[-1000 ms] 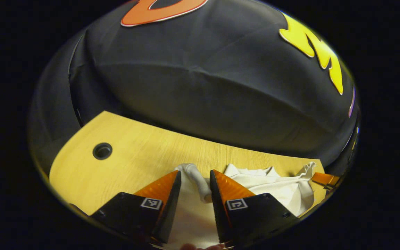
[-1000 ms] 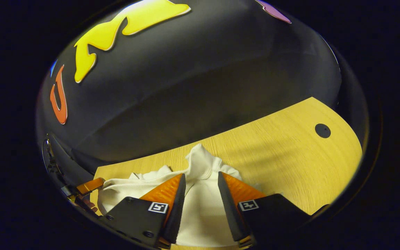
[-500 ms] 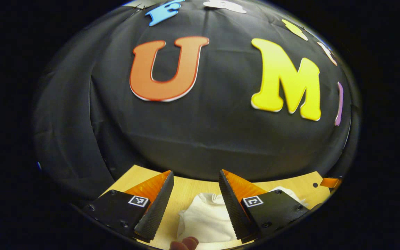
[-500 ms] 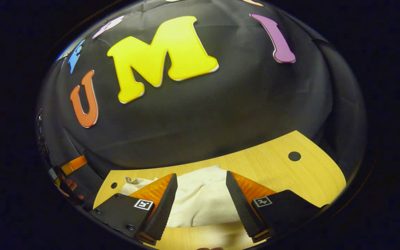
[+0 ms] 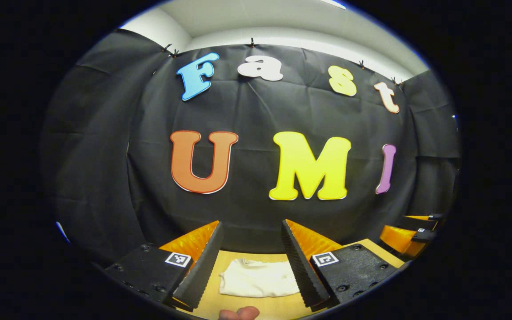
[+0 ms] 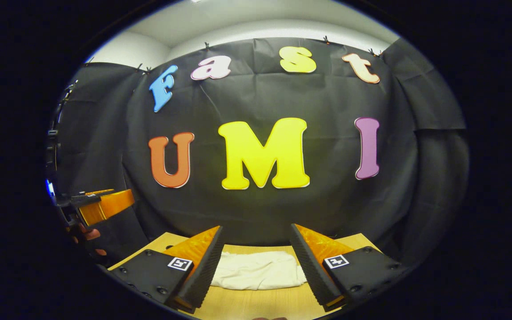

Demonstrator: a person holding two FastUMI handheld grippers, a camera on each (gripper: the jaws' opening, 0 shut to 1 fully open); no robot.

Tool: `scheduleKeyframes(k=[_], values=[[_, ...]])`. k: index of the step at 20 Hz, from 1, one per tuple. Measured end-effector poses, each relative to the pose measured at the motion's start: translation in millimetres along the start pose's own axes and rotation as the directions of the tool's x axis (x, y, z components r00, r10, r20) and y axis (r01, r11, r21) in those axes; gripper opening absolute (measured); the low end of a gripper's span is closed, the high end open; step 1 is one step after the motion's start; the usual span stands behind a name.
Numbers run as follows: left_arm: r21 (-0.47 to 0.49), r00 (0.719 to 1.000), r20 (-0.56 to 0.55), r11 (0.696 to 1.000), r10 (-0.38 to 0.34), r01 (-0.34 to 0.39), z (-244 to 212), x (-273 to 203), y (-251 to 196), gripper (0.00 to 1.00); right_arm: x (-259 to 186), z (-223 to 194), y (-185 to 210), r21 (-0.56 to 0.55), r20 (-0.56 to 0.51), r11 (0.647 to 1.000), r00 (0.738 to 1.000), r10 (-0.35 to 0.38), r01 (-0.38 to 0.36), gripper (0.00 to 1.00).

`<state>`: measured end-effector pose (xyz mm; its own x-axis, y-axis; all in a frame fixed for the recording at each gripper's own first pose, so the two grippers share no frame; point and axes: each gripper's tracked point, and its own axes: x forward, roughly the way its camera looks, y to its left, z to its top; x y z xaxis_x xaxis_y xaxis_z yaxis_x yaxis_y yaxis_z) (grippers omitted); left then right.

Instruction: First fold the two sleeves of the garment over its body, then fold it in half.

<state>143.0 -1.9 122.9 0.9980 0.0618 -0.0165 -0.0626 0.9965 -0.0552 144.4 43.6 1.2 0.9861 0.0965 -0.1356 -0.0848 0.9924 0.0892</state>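
**A:** What is closest in the left gripper view?

**B:** A fingertip [image 5: 238, 313] peeks in at 6 o'clock. Just past it is the left gripper [image 5: 250, 262], black with orange fingers. Its fingers stand wide apart and hold nothing.

**A:** And between them?

**B:** The soft white cloth garment [image 5: 259, 278]. It lies folded into a small flat bundle on the light yellow wooden table [image 5: 247, 306]. The fingers are up above it and do not touch it.

**A:** What about the right gripper view?

**B:** The right gripper [image 6: 256, 262] is black and orange too. Its fingers are also wide apart and empty. The white garment [image 6: 258, 270] lies on the table [image 6: 256, 302] past them, in the gap.

**A:** Can you see one gripper from the other?

**B:** Yes. In the right gripper view the left gripper's orange finger [image 6: 105, 205] is out at 9 o'clock, with a bit of the hand [image 6: 88, 235] that holds it just below. In the left gripper view the right gripper's orange fingers [image 5: 405, 235] show at 4 o'clock.

**A:** And farthest away?

**B:** The black cloth wall [image 5: 256, 111] of the booth, and a pale ceiling [image 6: 247, 18] at 12 o'clock.
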Motion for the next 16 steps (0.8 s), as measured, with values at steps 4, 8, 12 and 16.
scheduleKeyframes(k=[4,8,12,16], values=[[-0.003,1.000,0.005,1.000,-0.005,0.005,-9.2,-54.1,-16.1,0.84,-50.7,-8.3,4.4,-0.029,0.034,1.000,0.999,-0.009,0.010,0.92],[-0.043,1.000,0.006,0.999,-0.010,0.010,-25.5,-91.8,-26.5,0.84,-83.0,-25.4,8.7,-0.043,0.026,0.999,1.000,-0.012,0.013,0.92],[0.001,0.999,0.020,1.000,-0.031,0.031,-24.3,-103.9,-33.6,0.84,-94.0,-33.2,9.6,-0.015,0.010,1.000,1.000,-0.002,0.002,0.93],[-0.015,0.999,0.025,0.999,-0.046,0.046,-22.2,-108.2,-39.0,0.84,-97.3,-23.0,7.7,-0.017,0.036,1.000,0.999,-0.008,0.009,0.93]])
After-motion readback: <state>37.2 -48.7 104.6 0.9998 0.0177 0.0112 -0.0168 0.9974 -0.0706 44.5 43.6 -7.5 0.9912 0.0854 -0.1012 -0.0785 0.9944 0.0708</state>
